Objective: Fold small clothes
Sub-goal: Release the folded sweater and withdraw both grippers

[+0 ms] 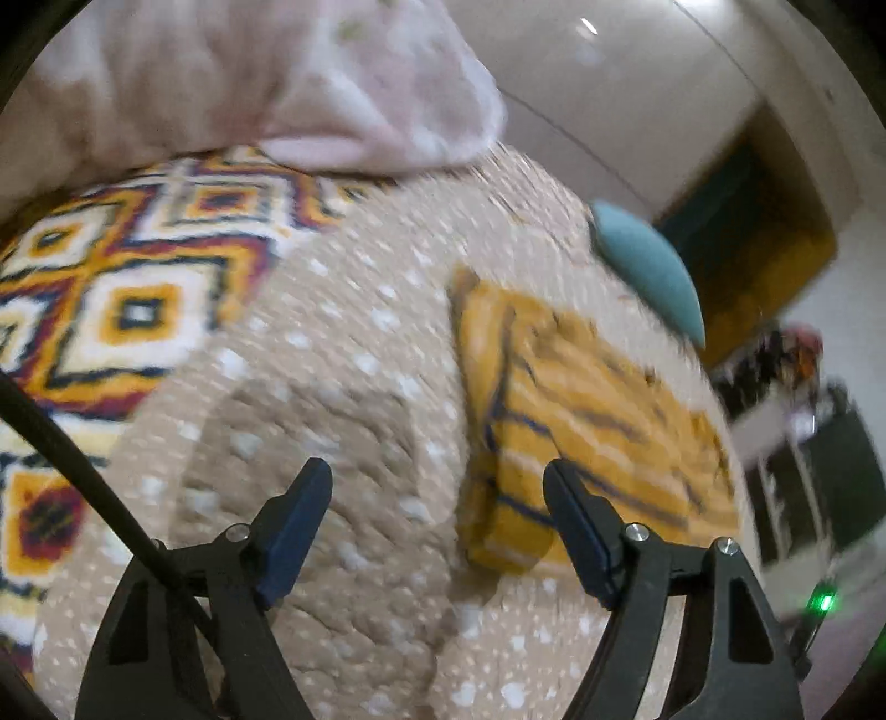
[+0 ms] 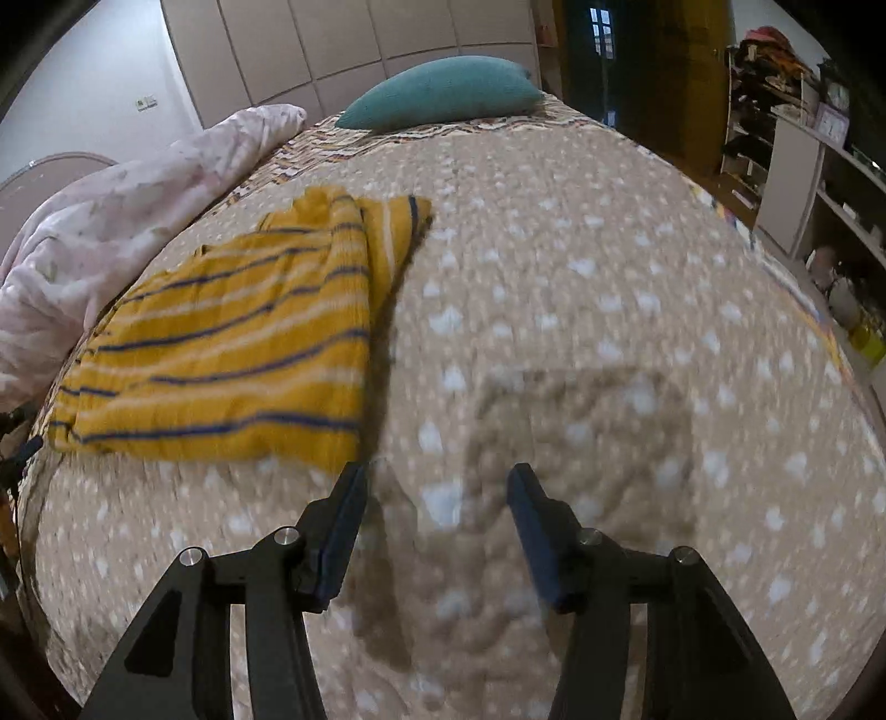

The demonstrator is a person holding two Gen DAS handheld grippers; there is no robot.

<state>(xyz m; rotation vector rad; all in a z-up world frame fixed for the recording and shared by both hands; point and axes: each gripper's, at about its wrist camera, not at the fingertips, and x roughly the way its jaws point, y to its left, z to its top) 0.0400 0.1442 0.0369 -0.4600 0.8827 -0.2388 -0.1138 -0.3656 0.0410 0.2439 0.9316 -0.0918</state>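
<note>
Both grippers, left gripper (image 1: pixel 437 498) and right gripper (image 2: pixel 437 498), hang wide and empty over the bed (image 2: pixel 609 288). Best to pinch the striped garment (image 2: pixel 232 343) by matching corners, then fold edge to edge.

Beige dotted bedspread (image 2: pixel 581 266), teal pillow (image 2: pixel 443 94), pale panelled wardrobe (image 2: pixel 343 44), cluttered shelves (image 2: pixel 803 144), dark doorway (image 2: pixel 637 66)

A beige bedspread (image 2: pixel 581 288) dotted with white specks covers the bed, quilted and a little rumpled up close. Beneath it at the edge, a patterned blanket (image 1: pixel 127 288) of orange, white and dark diamonds shows through. A teal pillow (image 2: pixel 443 94) sits at the far end of the bed. A pale pink duvet (image 2: pixel 111 221) lies bunched along one side. Cluttered shelves (image 2: pixel 803 138) stand off to the right, beside a dark doorway (image 2: pixel 609 61).
</note>
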